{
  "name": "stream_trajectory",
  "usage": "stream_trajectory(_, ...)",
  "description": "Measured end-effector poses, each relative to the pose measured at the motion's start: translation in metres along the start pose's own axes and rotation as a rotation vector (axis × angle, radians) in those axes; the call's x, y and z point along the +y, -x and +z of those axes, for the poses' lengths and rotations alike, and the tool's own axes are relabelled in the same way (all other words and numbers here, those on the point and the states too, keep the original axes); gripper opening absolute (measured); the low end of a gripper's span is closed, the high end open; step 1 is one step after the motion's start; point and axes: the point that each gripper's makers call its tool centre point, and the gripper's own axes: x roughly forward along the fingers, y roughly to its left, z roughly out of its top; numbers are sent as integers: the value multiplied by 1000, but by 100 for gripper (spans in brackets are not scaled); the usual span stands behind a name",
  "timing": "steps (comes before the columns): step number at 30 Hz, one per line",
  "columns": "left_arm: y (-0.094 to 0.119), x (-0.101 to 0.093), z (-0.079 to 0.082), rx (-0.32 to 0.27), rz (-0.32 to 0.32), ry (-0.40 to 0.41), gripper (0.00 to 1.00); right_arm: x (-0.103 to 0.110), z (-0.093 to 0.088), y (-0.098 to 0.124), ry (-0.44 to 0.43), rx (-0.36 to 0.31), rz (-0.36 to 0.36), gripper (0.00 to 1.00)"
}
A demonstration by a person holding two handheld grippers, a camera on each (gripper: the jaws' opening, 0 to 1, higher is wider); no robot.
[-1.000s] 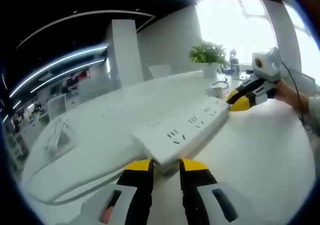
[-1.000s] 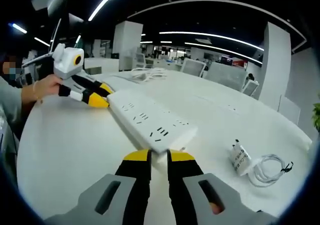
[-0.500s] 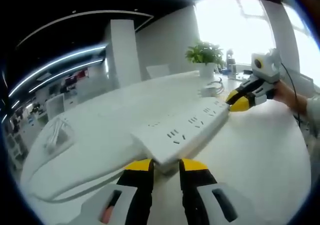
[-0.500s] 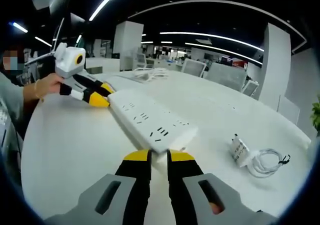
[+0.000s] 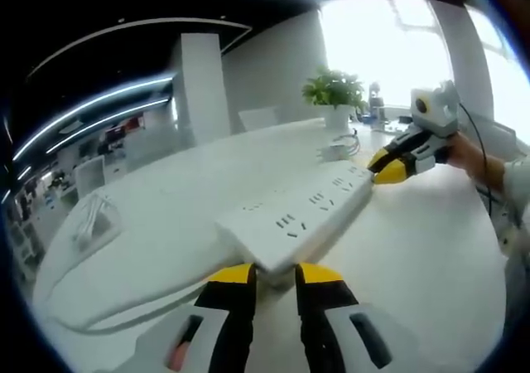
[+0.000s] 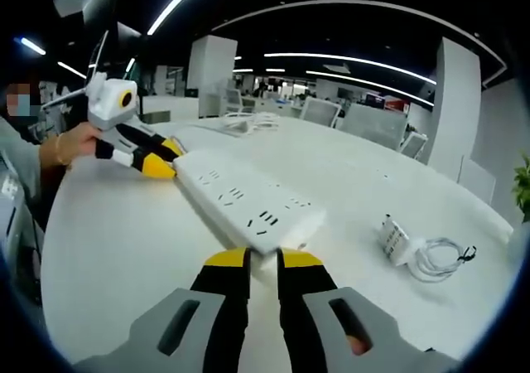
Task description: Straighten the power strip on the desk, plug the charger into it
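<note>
A long white power strip (image 5: 294, 220) lies on the white desk (image 5: 431, 257). My left gripper (image 5: 276, 275) is shut on its near end, yellow tips on either side of the edge. At the strip's far end my right gripper (image 5: 389, 169) shows, held by a person's hand. In the right gripper view the power strip (image 6: 248, 203) runs away from my right gripper (image 6: 263, 261), which is shut on this end, and my left gripper (image 6: 157, 164) holds the other end. The white charger (image 6: 393, 239) with its coiled cable (image 6: 439, 259) lies on the desk to the right, apart from the strip.
A potted plant (image 5: 331, 91) stands at the desk's far side beyond the charger (image 5: 331, 152). A loose bundle of white cable (image 5: 91, 224) lies at the left. The strip's cord (image 5: 108, 311) curves along the desk edge. Office chairs (image 6: 364, 123) stand behind the desk.
Both grippers keep their hold. The strip has swung slightly: its far end and the gripper on it sit a little further left in each view.
</note>
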Motion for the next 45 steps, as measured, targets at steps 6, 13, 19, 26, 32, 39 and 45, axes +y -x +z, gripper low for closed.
stream_trajectory(6, 4, -5, -1, 0, 1, -4, 18, -1, 0, 3, 4, -2, 12, 12)
stream_trajectory(13, 5, -7, -2, -8, 5, 6, 18, -2, -1, 3, -15, -21, 31, 12)
stream_trajectory(19, 6, -8, -2, -15, 8, 24, 18, -3, -1, 4, -45, -43, 64, 12)
stream_trajectory(26, 6, -9, -2, -8, 1, 47, 18, -4, -1, 3, 2, -28, 74, 13)
stream_trajectory(32, 6, -13, -1, -1, -9, 43, 19, -10, -1, -1, 10, -19, 67, 13)
stream_trajectory(39, 5, -18, -1, -3, -30, 55, 20, -19, -1, -6, -63, -33, 73, 14)
stream_trajectory(45, 4, -22, -1, -8, -45, 64, 20, -26, 0, -10, -73, -36, 54, 14)
